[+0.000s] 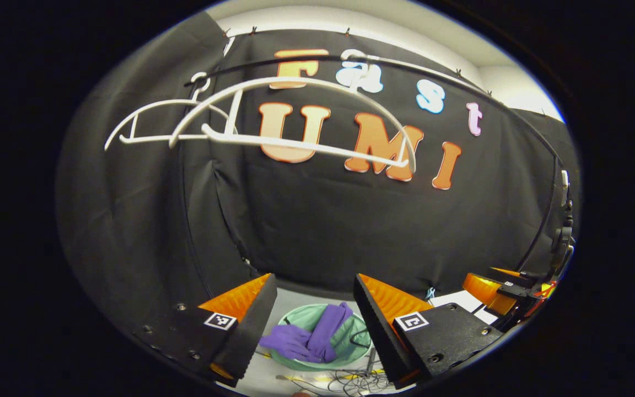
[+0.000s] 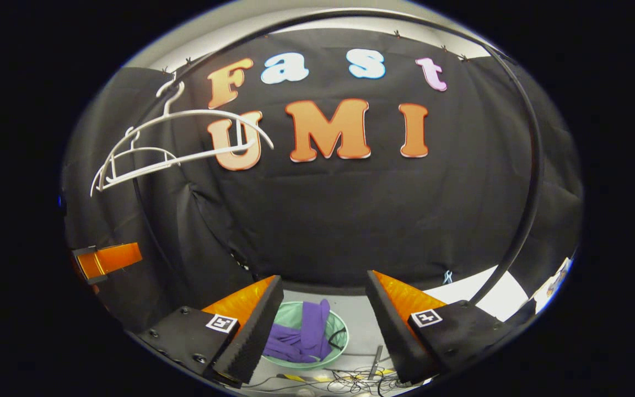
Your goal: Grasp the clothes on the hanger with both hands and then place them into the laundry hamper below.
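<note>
Down below, the purple cloth garment [image 1: 309, 335] lies in the round pale-green laundry hamper [image 1: 302, 318], one fold draped up over its far rim, and in the left gripper view it sits right in the gap between the jaws of the left gripper [image 1: 315, 325]. Those jaws are spread wide, black foam pads facing each other with orange backs behind, nothing pinched between them. The right gripper view gives much the same picture: the right gripper [image 2: 323, 331] has its jaws parted and holding nothing, the hamper [image 2: 339, 331] and the garment [image 2: 303, 336] framed between them, closer to the left-hand jaw. High above the jaws, two white plastic hangers [image 1: 273, 118] hang bare on a thin black rail [image 1: 405, 66], up and to the left of the jaws in the right gripper view [image 2: 185, 140]. On the pale floor just this side of the hamper lies a tangle of thin cables [image 1: 350, 379]. At the right edge of the left gripper view, beyond the right-hand jaw, the other gripper's orange and black body shows.
</note>
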`<state>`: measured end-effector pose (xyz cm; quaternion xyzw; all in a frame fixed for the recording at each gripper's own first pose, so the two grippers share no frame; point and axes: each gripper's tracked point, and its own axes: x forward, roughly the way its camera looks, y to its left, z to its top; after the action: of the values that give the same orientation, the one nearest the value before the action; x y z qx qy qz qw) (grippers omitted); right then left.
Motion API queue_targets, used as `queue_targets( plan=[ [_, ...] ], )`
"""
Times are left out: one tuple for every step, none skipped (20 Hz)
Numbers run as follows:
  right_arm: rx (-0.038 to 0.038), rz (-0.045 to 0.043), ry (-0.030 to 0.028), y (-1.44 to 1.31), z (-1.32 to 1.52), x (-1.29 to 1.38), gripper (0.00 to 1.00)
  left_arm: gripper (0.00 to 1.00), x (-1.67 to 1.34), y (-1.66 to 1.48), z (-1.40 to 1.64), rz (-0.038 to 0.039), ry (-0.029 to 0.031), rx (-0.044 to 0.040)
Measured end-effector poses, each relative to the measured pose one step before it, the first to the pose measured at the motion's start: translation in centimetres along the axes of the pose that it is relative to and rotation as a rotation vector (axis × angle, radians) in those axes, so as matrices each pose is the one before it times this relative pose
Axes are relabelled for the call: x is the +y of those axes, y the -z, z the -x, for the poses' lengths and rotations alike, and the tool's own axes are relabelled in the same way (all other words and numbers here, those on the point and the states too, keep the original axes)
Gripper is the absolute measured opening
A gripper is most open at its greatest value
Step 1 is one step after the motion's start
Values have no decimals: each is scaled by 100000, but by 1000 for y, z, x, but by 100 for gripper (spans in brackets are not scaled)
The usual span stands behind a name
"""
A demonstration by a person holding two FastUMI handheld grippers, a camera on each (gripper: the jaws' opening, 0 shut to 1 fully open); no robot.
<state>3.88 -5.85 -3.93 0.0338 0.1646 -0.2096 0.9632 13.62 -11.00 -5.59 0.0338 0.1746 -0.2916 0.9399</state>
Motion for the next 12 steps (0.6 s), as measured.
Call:
queue_targets(
  plan=[
    [-2775,-12,63,-1271,450,98,98,90,242,-1098,526,-1035,-1016,-2901],
    [-2619,440,141,-835,352,184,98,89,129,-1051,188,-384,-813,-3106],
    [-2702,1071,646,-1143,374,29,98,90,71,-1537,350,115,-330,-3249],
    [-2893,1604,661,-1135,397,-94,98,92,109,-1242,420,511,-437,-3248],
    [-2550,1792,699,-999,472,-75,98,93,113,-1180,384,435,-457,-2934],
    [-2362,1271,402,-959,320,-16,98,93,264,-1078,222,248,-505,-2461],
    [-2344,505,40,-1014,624,18,98,93,59,-612,224,153,-187,-2148],
    [-2270,69,-284,-978,431,77,95,93,28,-784,213,-13,-351,-1929],
    [-1914,194,53,-936,245,37,92,93,224,-697,493,-33,-777,-2093],
    [-1813,450,379,-662,220,-177,89,93,244,-823,56,-529,-1043,-2126],
    [-1757,807,688,-665,127,-157,89,92,90,-603,229,-578,-515,-2116],
    [-1905,831,578,-688,123,-89,89,94,129,-495,282,-599,-555,-1758]
  ],
)
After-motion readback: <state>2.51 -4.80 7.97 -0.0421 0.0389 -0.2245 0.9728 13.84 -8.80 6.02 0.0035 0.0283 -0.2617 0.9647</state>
